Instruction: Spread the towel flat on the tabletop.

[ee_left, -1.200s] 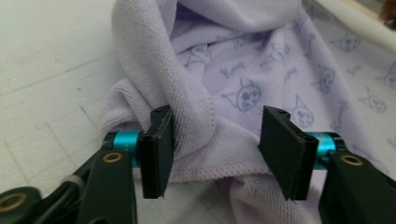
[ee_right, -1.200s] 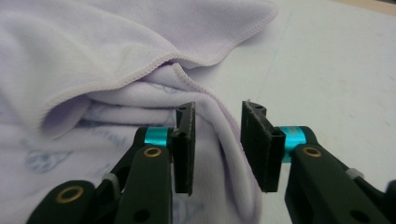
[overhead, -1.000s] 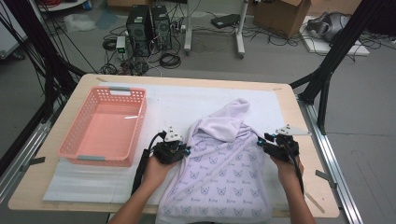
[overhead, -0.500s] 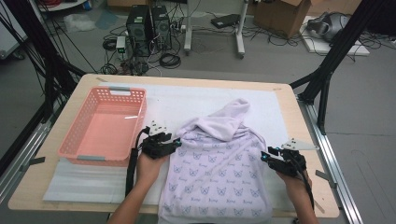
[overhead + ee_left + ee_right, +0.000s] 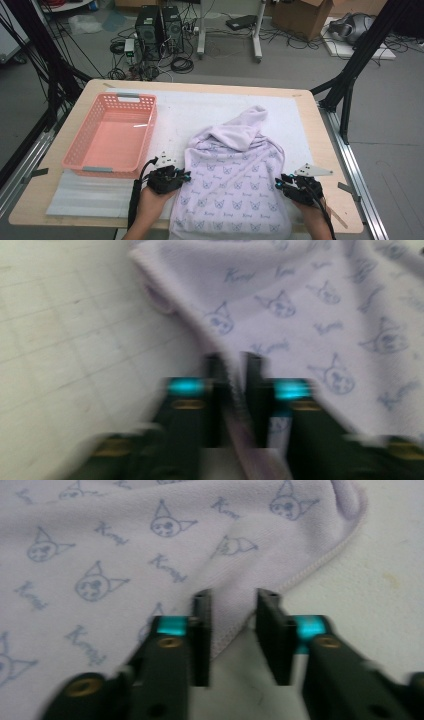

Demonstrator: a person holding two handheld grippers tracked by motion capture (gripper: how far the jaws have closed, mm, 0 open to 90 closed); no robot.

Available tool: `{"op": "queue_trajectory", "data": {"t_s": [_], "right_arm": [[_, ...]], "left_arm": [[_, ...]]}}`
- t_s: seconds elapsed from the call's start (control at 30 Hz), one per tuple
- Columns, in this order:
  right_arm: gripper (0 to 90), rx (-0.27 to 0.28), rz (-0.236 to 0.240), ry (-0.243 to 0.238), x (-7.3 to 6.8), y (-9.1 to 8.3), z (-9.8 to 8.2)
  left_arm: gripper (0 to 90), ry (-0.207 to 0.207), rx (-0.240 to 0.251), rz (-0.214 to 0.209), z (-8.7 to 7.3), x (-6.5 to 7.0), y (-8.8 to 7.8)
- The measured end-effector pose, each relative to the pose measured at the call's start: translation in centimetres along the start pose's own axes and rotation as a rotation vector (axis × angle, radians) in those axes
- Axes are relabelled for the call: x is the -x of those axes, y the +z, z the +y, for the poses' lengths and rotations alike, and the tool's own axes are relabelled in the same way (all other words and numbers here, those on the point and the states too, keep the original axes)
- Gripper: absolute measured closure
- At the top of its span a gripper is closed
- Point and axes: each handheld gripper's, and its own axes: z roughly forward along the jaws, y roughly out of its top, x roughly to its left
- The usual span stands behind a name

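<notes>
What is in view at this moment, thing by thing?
hoodie: one, lilac with blue cat print, spread on the mat, near edge hanging over the table's near side
basket: one, pink, empty, left of the hoodie
mat: one, white, covering most of the table
table: one, light wood
computer towers: two, black, on the floor beyond the table, among cables
cardboard box: one, brown, on the floor at far right
left gripper: one, black, shut on the hoodie's left edge
right gripper: one, black, jaws apart around the hoodie's right hem
hands: two, entering from the bottom, one on each gripper
</notes>
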Motion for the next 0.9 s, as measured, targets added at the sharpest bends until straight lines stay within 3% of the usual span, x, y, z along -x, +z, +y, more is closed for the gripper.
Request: {"op": "queue_trajectory", "data": {"t_s": [0.13, 0.23, 0.33, 0.37, 0.4, 0.43, 0.47, 0.67, 0.73, 0.9], "right_arm": [[88.2, -0.016, -0.095, -0.038, 0.2, 0.2, 0.5], [88.3, -0.002, -0.156, -0.022, 1.2, 0.4, 0.6], [87.1, 0.016, -0.154, 0.007, 1.6, 0.7, 0.7], [85.1, 0.02, -0.147, 0.017, 1.4, 0.7, 0.7], [76.6, 0.023, -0.138, 0.02, 1.3, 0.6, 0.6], [71.1, 0.029, -0.131, 0.017, 1.2, 0.4, 0.5], [68.0, 0.035, -0.109, 0.019, 1.0, 0.1, 0.3], [59.6, 0.025, -0.013, -0.002, 0.6, -1.7, -1.1], [59.1, 0.005, 0.017, -0.013, 0.4, -1.8, -1.5], [62.0, -0.009, 0.011, -0.036, -0.4, -2.2, -2.0]], "left_arm": [[87.7, -0.026, 0.024, 0.059, -0.9, -0.7, -1.4], [87.8, -0.056, 0.036, 0.056, -1.6, -1.3, -2.4], [87.5, -0.06, 0.045, 0.045, -1.8, -1.1, -2.7], [86.5, -0.065, 0.048, 0.022, -1.9, -1.1, -2.7], [79.3, -0.071, 0.044, 0.003, -1.9, -1.2, -2.7], [66.8, -0.091, 0.041, -0.017, -2.0, -1.2, -2.8], [60.0, -0.102, 0.043, -0.049, -2.1, -1.3, -2.9], [48.1, -0.091, 0.034, -0.152, -3.0, -0.5, -3.5], [47.6, -0.076, 0.023, -0.163, -3.2, -0.2, -3.6], [50.5, -0.032, 0.037, -0.13, -3.8, 0.5, -4.0]]}}
